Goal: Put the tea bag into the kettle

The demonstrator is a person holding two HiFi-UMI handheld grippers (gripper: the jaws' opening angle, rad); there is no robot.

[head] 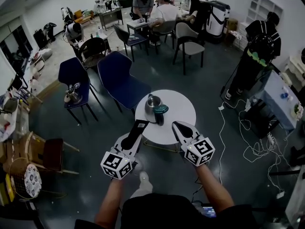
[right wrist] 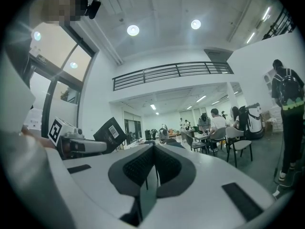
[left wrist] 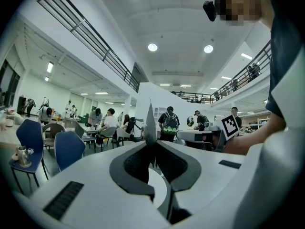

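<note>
Nearest us, we are holding both grippers level, side by side. The left gripper is clenching its fingers on the tea bag, a flat black packet. In the left gripper view it is showing edge-on, a thin blade rising between the pads. In the right gripper view it is turning a white barcode label toward us. The right gripper is pressing its fingers together on nothing. Just ahead, the tea bag is hanging by the near-left rim of the round white tabletop, apart from the kettle. The kettle is standing upright, left of the tabletop's centre. A teal-and-black part is sitting against its right side; we cannot tell whether it belongs to the kettle. Beyond the tabletop, two blue chairs are standing, and the farther-left one is carrying a second kettle. White cables are trailing over the floor at right, near a person with a backpack. Farthest off, people are sitting at tables.
</note>
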